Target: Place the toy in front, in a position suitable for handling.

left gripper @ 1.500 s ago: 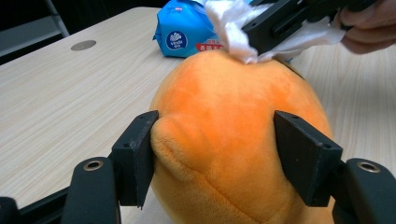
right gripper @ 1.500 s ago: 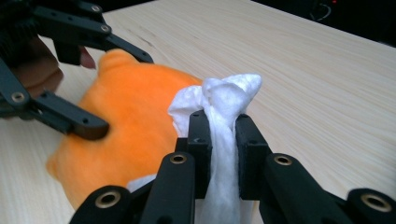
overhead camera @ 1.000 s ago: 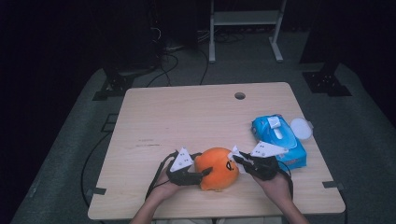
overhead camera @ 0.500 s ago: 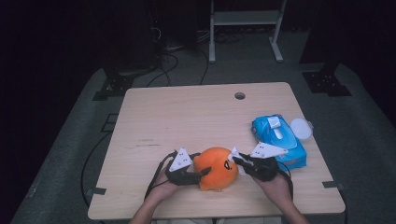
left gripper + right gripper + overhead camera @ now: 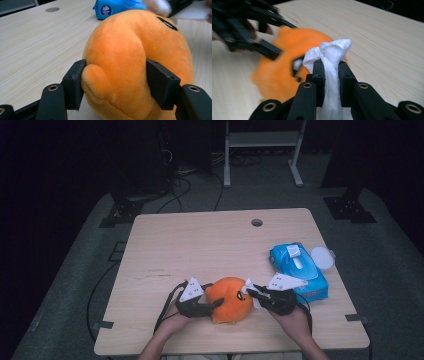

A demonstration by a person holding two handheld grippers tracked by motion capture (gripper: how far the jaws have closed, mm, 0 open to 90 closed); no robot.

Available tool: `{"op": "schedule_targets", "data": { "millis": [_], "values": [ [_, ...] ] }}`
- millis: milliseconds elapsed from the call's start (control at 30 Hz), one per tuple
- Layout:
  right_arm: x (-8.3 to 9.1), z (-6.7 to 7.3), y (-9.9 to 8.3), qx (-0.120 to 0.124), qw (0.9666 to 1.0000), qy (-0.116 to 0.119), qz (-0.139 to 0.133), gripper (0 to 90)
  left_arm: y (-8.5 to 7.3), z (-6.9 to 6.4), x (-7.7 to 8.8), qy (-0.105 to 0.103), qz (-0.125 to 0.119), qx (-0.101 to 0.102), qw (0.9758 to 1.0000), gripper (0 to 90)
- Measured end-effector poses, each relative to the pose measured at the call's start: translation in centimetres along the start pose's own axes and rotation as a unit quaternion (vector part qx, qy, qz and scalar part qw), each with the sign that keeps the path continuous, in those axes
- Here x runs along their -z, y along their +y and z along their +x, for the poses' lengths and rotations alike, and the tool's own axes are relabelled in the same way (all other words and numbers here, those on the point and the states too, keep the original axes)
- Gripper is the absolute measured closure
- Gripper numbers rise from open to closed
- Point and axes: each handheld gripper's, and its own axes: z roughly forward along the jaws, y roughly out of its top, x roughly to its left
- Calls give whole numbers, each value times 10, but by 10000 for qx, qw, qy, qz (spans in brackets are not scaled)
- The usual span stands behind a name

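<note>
Wiping step: left gripper (image 5: 216,304) clamps the orange plush toy (image 5: 231,299) near the table's (image 5: 200,245) front edge, just right of centre. Right gripper (image 5: 329,65) pinches a white wipe (image 5: 331,53) tight, held at the toy's face. Next probably calls for rubbing the wipe over the plush while the left holds steady.

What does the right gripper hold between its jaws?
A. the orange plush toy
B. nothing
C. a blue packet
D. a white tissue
D: in the right gripper view, the right gripper is shut on a bunched white tissue, next to the orange plush toy.
</note>
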Motion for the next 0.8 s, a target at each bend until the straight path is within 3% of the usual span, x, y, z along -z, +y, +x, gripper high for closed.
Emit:
{"op": "schedule_targets", "data": {
  "millis": [33,67,133,300,333,367,433,600,633,733,800],
  "values": [
    [0,0,0,0,10000,0,0,783,0,0,0,0,0,0,10000,366],
    [0,7,3,79,9998,181,-74,783,0,1,0,-1,2,6,10000,367],
    [-2,9,4,186,9997,131,-10,783,0,0,0,5,-4,20,10000,366],
    [-5,-8,-5,-56,9999,-72,91,783,2,-4,0,9,-17,15,10000,366],
    [-5,-16,-9,-280,9995,-102,115,782,5,-8,-1,2,-37,-5,10000,366],
    [-4,-17,-9,-326,9994,-99,109,782,7,-10,-1,19,-19,-60,10000,367],
    [-3,-14,-5,-272,9996,-104,56,782,8,-14,-1,15,-27,-168,9999,367],
    [-3,-11,-1,-270,9996,-43,-51,781,9,-16,0,-63,-61,-203,9998,360],
    [-4,-12,-1,-334,9994,11,-46,781,10,-16,2,-168,-80,-146,9997,351],
    [-3,-10,-2,-194,9997,115,-40,781,14,-13,7,-453,-47,154,9988,299],
    [-2,-6,-3,-85,9998,201,-29,781,14,-10,9,-529,-43,266,9982,262]
  ]
}}
